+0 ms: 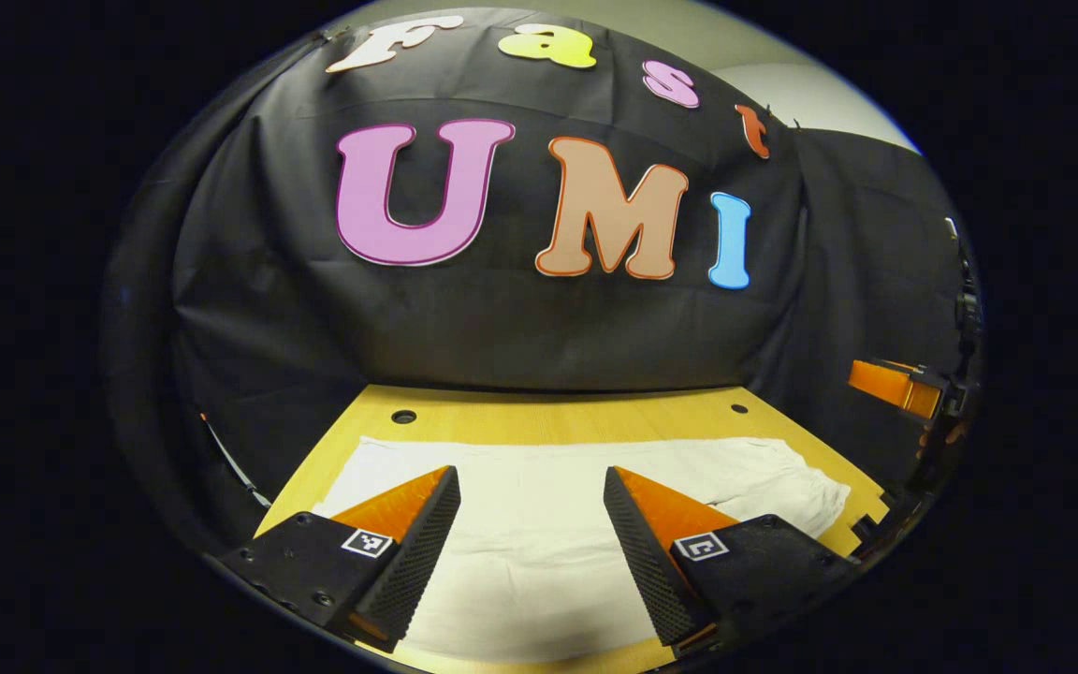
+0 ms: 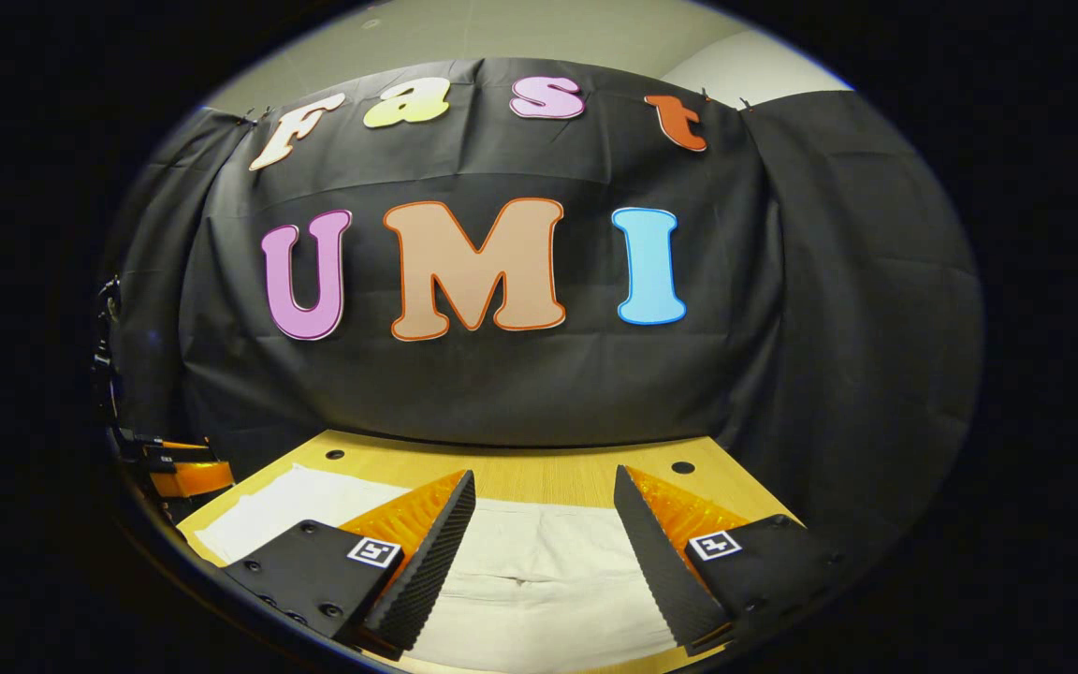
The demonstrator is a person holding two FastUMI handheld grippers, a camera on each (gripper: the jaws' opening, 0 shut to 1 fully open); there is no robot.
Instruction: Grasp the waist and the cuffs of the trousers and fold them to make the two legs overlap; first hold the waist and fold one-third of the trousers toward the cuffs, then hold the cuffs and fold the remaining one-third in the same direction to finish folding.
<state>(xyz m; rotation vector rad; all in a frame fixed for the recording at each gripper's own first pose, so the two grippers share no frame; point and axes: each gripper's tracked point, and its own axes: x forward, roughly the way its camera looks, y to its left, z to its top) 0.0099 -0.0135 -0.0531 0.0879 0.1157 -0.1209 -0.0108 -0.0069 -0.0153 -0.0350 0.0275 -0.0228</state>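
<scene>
- In the left gripper view, the left gripper (image 1: 531, 510) sits at the bottom centre of the frame with its fingers spread wide and nothing between them, poised over the white trousers (image 1: 548, 552).
- The trousers lie flat across the wooden desk (image 1: 539, 417), running from the lower left of the frame to the lower right, where the cloth ends in a gathered, rumpled edge; I cannot tell for sure whether that end is the waist or the cuffs.
- At the far right edge of that view, part of the other gripper shows, held clear of the cloth.
- In the right gripper view, the right gripper (image 2: 544, 520) also sits at bottom centre, fingers wide apart and empty, with the trousers (image 2: 539, 580) spread below and between them, a small crease near the middle.
- At the left edge of that view, part of the other gripper is visible beside the desk (image 2: 539, 473).
- Both sets of fingers seem held open above the garment so each can close on an end; judging by the flat, unfolded cloth, no fold is made yet.
</scene>
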